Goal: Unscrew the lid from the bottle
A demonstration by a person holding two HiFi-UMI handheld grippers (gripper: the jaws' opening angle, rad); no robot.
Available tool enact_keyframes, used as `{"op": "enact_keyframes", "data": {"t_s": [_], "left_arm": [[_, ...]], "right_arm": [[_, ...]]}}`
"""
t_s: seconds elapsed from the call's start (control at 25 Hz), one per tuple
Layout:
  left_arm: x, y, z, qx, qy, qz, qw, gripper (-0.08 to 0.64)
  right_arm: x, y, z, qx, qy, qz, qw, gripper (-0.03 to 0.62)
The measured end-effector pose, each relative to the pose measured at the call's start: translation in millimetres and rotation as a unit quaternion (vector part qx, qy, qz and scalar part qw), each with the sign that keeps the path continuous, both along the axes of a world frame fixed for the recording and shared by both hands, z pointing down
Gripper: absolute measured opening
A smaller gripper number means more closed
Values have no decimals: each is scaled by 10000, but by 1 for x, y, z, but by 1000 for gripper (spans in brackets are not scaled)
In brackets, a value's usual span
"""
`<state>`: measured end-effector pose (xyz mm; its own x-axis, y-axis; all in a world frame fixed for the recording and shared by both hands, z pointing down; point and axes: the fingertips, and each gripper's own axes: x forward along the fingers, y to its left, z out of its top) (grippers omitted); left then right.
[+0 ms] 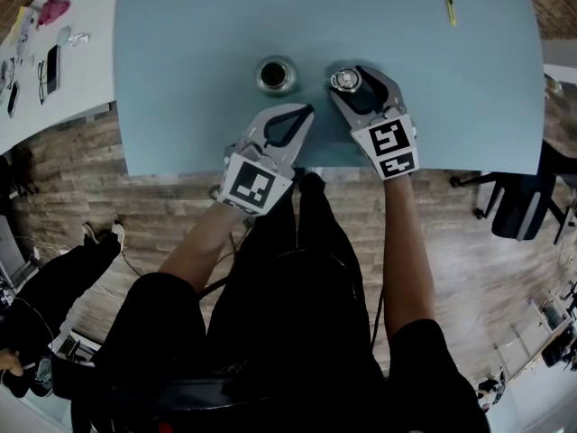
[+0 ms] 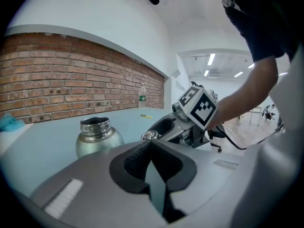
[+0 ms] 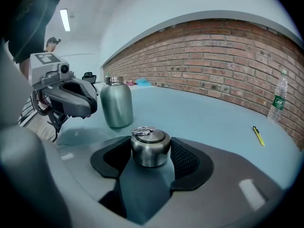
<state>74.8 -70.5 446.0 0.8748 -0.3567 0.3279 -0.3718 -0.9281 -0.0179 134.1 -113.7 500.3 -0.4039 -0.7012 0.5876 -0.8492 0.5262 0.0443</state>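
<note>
pale blue table (image 1: 180, 25) runs up to a brick wall (image 3: 213, 56). my right claw (image 1: 350, 78) stands wide, its pads pressed on both sides of the steel lid (image 3: 150, 146), which is off the bottle (image 1: 276, 75). the bottle stands upright and open-mouthed just left of the lid, not touching it. my left claw (image 1: 305, 111) is closed tight with nothing in it, near the table's front edge. a yellow pen (image 1: 449, 5) lies far off to the right.
</note>
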Motion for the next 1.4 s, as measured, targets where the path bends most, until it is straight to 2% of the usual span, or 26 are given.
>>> {"op": "enact_keyframes", "data": {"t_s": [0.44, 0.76, 0.84, 1.08, 1.28, 1.4], "left_arm": [[-1, -1, 1, -36, -14, 26, 10000, 1], [-3, -3, 0, -16, -14, 5, 10000, 1], [-4, -2, -3, -22, 21, -16, 10000, 0], [-12, 3, -13, -15, 81, -113, 9999, 0], [-17, 2, -29, -78, 177, -336, 9992, 0], [-22, 3, -39, -45, 189, -430, 9989, 0]], "right_arm": [[-5, 1, 12, -303, 460, -186, 9983, 264], [-4, 1, 14, -555, 348, -189, 9977, 270], [-3, 2, 12, -533, 330, -191, 9978, 285], [-2, 11, -6, -334, 88, -83, 9994, 279], [2, 18, -30, -124, -155, 127, 9997, 209], [-1, 23, -50, 89, -450, 238, 9987, 108]]}}
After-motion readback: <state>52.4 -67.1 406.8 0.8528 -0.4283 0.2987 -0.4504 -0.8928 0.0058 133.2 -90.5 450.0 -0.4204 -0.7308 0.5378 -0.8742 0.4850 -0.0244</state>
